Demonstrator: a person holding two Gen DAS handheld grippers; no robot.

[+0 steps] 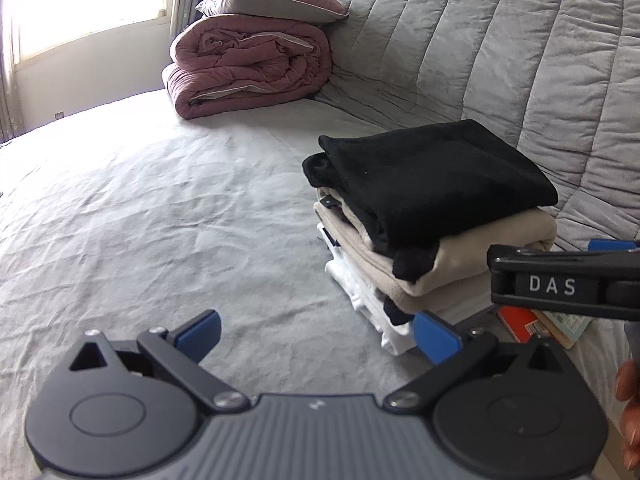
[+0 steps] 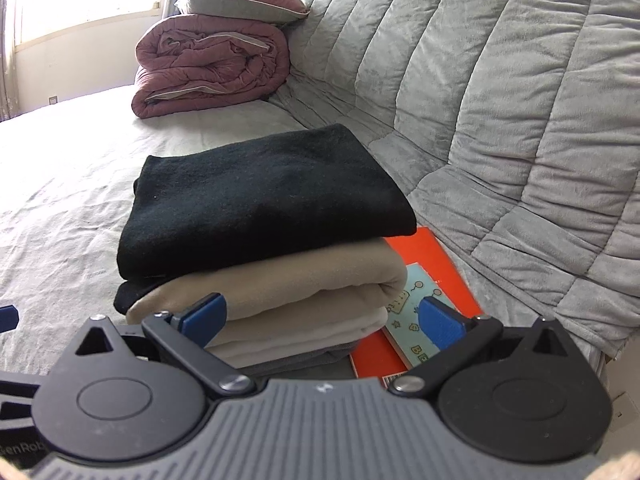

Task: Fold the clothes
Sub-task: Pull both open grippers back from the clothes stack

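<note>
Left hand-held gripper point(image 1: 316, 338): jaws spread wide, nothing between the blue pads, hovering over bare wrinkled pale grey bed sheet point(image 1: 160, 208). In the left wrist view the pile of folded clothes point(image 1: 420, 248) sits at about 2 o'clock from your gripper, close by.

Top layer: a folded black fleece-like garment point(image 2: 256, 196), lying flat and square. Under it, a folded beige soft knit garment point(image 2: 304, 280), then white folded pieces point(image 1: 360, 292), with a dark layer at the base. One black end pokes out at the pile's near edge, below the beige fold.

Judgement: all of it soft, light and limp. Nothing will hold shape if you pinch a single ply, and the layers will likely slide on each other. Take hold at a doubled fold edge, one gripper per corner, and lift low.

Right hand-held gripper point(image 2: 324, 318): also released, pads apart and empty, just in front of the pile's lower layers at 12 o'clock. At 1 o'clock an orange flat book-like item point(image 2: 436, 264) and a pale blue card with cartoon print point(image 2: 412, 320) lie partly under the pile; keep your pads off them. The quilted grey cover point(image 2: 500, 100) rises at 2 o'clock.
</note>
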